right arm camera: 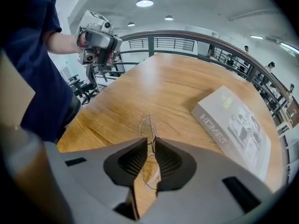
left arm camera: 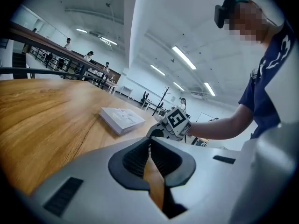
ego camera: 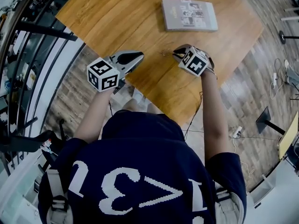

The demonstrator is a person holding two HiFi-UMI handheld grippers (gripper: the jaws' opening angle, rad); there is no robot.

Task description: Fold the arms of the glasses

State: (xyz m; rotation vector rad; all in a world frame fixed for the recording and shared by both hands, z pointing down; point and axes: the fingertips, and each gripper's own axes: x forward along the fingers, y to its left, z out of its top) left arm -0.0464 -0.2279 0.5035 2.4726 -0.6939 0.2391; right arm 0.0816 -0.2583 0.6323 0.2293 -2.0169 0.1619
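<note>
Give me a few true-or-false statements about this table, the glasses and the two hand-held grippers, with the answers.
1. The glasses lie on the wooden table. True.
2. The left gripper holds the glasses. False: its fingers are shut on nothing. The glasses lie at the right gripper, between its slightly parted fingers.
3. A book lies on the table beyond both grippers. True.
4. The book rests on top of the glasses. False: the two lie apart, with bare wood between them.
</note>
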